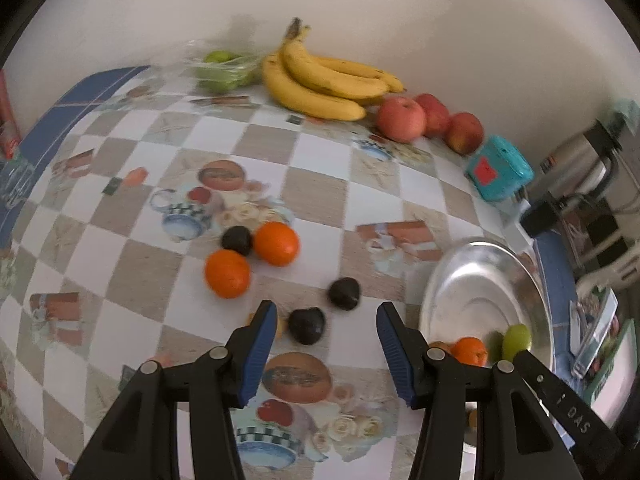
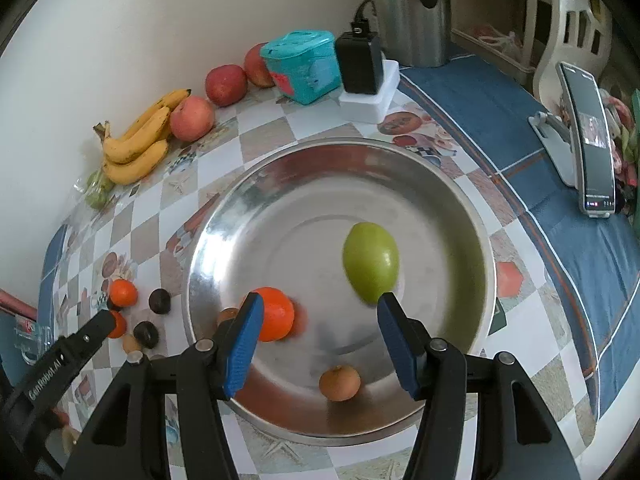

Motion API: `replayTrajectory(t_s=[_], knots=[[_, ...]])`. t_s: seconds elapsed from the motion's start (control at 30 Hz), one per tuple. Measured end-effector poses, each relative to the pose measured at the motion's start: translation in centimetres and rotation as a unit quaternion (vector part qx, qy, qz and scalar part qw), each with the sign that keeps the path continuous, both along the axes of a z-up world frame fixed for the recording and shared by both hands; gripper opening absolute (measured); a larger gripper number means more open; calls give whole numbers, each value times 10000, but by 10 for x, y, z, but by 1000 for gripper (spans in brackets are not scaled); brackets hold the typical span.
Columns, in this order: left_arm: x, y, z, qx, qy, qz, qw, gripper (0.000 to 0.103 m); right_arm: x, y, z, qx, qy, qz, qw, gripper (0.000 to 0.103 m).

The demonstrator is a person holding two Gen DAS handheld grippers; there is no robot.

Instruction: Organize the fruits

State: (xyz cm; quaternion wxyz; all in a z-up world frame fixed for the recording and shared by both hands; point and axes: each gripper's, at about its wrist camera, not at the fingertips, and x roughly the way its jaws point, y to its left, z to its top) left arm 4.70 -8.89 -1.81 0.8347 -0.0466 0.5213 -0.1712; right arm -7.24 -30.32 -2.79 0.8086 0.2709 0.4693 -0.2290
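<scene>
Both grippers hang empty over a checkered tablecloth [image 1: 132,276] by a cream wall [image 1: 440,20].
Steel bowl [image 2: 460,216] under the parted right gripper [image 2: 320,308]; dark fruit [image 1: 306,325] between the left gripper [image 1: 326,312]'s spread jaws; bananas [image 1: 320,80] far ahead.

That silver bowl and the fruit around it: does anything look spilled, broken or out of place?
Nothing looks spilled or damaged. The metal bowl sits upright holding a green fruit, an orange and a small brown fruit; other fruit simply waits on the tablecloth.

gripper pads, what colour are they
Blue ribbed pads, on black arms; clearest in the left wrist view.
</scene>
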Motion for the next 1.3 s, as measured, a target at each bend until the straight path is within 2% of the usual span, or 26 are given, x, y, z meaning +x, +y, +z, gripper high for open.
replayTrajectory(t_s=[0.27, 0.33, 0.47, 0.53, 0.57, 0.6, 0.8, 0.9, 1.1, 1.2, 1.3], knots=[[5, 11, -6, 32, 193, 181, 9996, 56, 2, 3, -2, -24, 64, 94, 9999, 60], [5, 12, -7, 79, 217, 201, 9995, 73, 2, 3, -4, -16, 108, 102, 9999, 60], [5, 12, -11, 200, 285, 222, 9991, 84, 3, 3, -8, -7, 201, 123, 9997, 60], [5, 12, -15, 366, 316, 254, 9985, 99, 4, 3, -10, -8, 234, 141, 9996, 63], [6, 12, -17, 462, 336, 277, 9980, 102, 4, 4, -11, -12, 249, 150, 9996, 66], [6, 12, -20, 586, 362, 303, 9972, 103, 4, 4, -12, -18, 267, 161, 9995, 74], [8, 20, -31, 818, 562, 410, 9942, 103, 5, 4, -13, -46, 287, 195, 9994, 76], [8, 21, -32, 864, 565, 442, 9937, 103, 5, 4, -14, -73, 307, 190, 9993, 86], [9, 23, -34, 996, 535, 501, 9923, 103, 4, 3, -11, -137, 199, 206, 9995, 87], [10, 25, -34, 955, 559, 540, 9924, 103, 5, 4, -9, -201, 105, 267, 9994, 98], [10, 25, -33, 957, 549, 550, 9924, 103, 6, 7, -7, -276, 42, 357, 9990, 99]])
